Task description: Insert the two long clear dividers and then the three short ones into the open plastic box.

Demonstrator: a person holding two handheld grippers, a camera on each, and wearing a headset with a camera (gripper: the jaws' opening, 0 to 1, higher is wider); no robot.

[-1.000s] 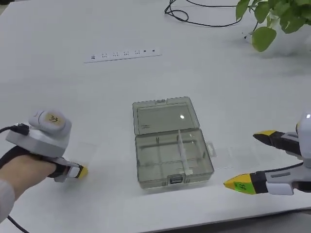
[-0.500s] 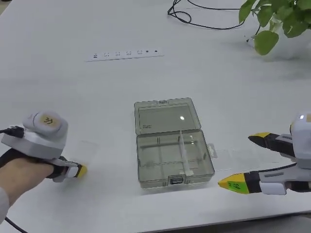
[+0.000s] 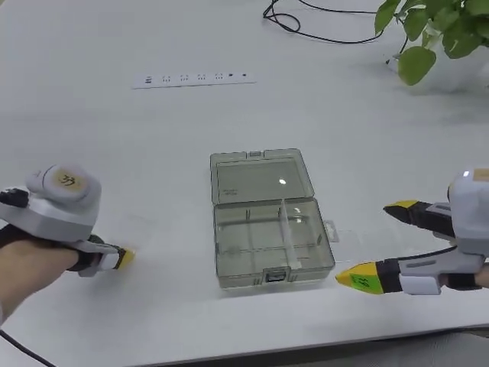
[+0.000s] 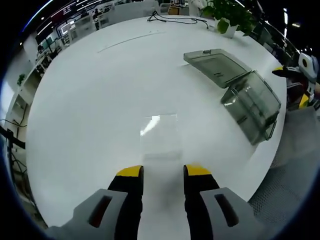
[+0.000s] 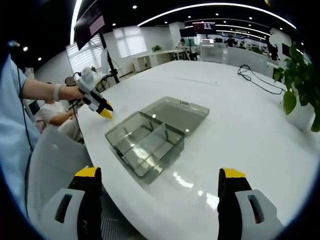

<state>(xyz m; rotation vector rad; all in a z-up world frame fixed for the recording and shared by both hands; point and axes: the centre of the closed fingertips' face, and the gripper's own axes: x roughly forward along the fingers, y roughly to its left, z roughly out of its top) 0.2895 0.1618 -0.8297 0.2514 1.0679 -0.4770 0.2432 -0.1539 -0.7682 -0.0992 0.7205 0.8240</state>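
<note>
The smoky clear plastic box [image 3: 229, 256] lies mid-table with its lid [image 3: 260, 177] folded flat behind it. One clear divider [image 3: 289, 233] stands inside, running back to front. More clear dividers [image 3: 357, 235] lie flat just right of the box, between it and my right gripper [image 3: 378, 243], which is wide open and holds nothing. My left gripper [image 3: 122, 258] rests low at the left. In the left gripper view its jaws [image 4: 164, 172] are open, and a clear divider [image 4: 159, 132] lies flat just ahead of them. The right gripper view faces the box [image 5: 150, 142] between spread jaws [image 5: 160, 173].
A white power strip [image 3: 191, 79] lies at the back of the table. A black cable [image 3: 306, 23] and a potted plant [image 3: 432, 34] sit at the far right. The table's front edge runs close behind both grippers.
My right gripper has drifted a little left toward the box, still open. The left gripper has hardly moved. The box and dividers lie as before.
</note>
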